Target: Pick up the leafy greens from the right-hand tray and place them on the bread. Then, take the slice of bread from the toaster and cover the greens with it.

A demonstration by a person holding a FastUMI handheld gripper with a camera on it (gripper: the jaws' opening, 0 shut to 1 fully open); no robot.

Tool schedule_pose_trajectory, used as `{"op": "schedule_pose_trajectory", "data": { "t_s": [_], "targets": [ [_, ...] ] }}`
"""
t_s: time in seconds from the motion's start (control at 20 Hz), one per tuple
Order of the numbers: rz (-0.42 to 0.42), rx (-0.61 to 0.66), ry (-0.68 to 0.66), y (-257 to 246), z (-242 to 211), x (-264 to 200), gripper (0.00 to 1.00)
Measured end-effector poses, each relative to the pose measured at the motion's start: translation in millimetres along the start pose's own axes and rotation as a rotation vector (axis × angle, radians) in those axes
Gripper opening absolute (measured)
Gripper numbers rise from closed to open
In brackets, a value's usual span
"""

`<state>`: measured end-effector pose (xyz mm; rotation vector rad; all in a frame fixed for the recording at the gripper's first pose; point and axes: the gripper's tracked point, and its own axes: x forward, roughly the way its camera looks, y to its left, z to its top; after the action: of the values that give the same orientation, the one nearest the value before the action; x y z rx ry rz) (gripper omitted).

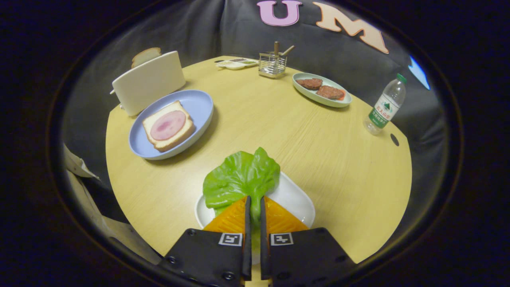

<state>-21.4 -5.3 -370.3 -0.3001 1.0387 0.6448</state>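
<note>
The gripper [255,201] is nearly closed, its fingers pinching the lettuce leaf [241,179] over the white tray [297,199]; the leaf's stem is hidden between them; at ten o'clock sits the bread [168,126] on a blue plate [199,105]; beyond, the toaster [148,81] half hides its slice [146,56].

Tool [255,207]: dark screwed mounts (square coded markers).

The place is a staged recording booth dressed as a breakfast spot: a round wooden table [279,131] stands enclosed by a black cloth wall [223,32], and on it sit a toaster [149,81], plated bread [168,125] and a water bottle [385,105].
</note>
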Motion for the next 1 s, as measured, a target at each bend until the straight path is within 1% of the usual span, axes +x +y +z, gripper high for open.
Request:
{"op": "schedule_pose_trajectory", "data": {
  "t_s": [0.25, 0.5, 0.75, 1.0],
  "targets": [
    [-0.034, -0.011, -0.033, 9, 15, -24, 0.12],
    [-0.063, -0.032, -0.084, 22, 41, -48, 0.12],
    [-0.034, -0.051, -0.140, 57, 75, -61, 0.12],
    [0.007, -0.087, -0.169, 93, 108, -58, 0.12]
  ]
}}
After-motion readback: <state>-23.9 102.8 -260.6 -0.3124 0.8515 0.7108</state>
